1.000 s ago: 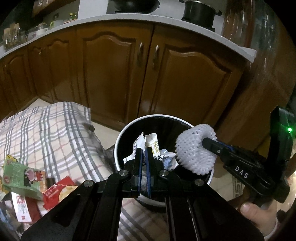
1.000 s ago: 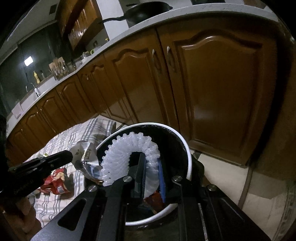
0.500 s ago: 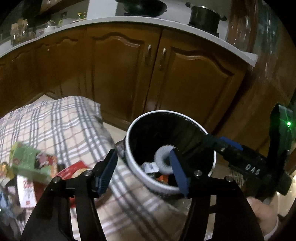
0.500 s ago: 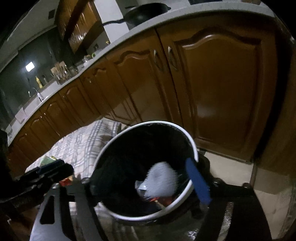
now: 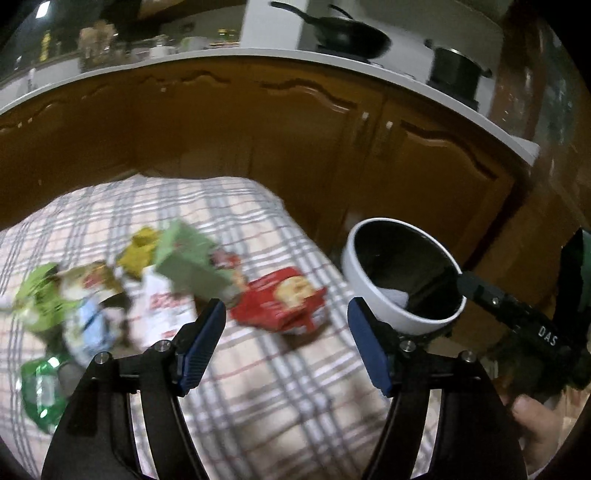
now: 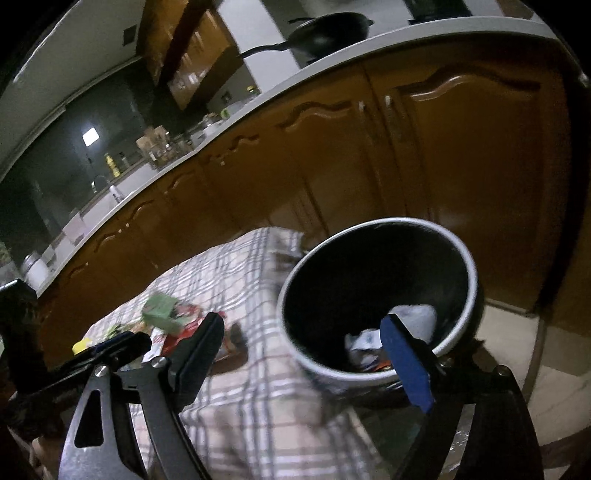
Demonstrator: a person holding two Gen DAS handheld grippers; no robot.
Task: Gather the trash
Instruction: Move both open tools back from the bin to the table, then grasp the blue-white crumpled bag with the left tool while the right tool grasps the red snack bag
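A white-rimmed black bin (image 5: 402, 273) (image 6: 376, 306) stands at the right edge of a plaid-covered table (image 5: 258, 369) (image 6: 236, 280). White foam netting and crumpled wrappers (image 6: 391, 332) lie at its bottom. On the cloth sits a heap of litter: a red snack packet (image 5: 280, 299), a green carton (image 5: 188, 258) (image 6: 162, 310), a yellow wrapper (image 5: 142, 247) and green plastic (image 5: 40, 391). My left gripper (image 5: 286, 339) hovers over the cloth beside the red packet, jaws opening, nothing between them. My right gripper (image 6: 301, 354) (image 5: 480, 291) stands at the bin's rim, jaws opening, empty.
Brown cabinet doors (image 5: 417, 162) (image 6: 461, 162) run close behind the table and bin under a pale counter with a black pan (image 5: 347, 40) (image 6: 325, 33) and a pot (image 5: 458, 70). A hand (image 5: 535, 432) holds the right gripper. Tiled floor (image 6: 554, 369) lies to the right.
Both grippers let go of their trash over the bin and opened; the foam netting now lies inside. The left gripper swung left from the bin over the litter pile.
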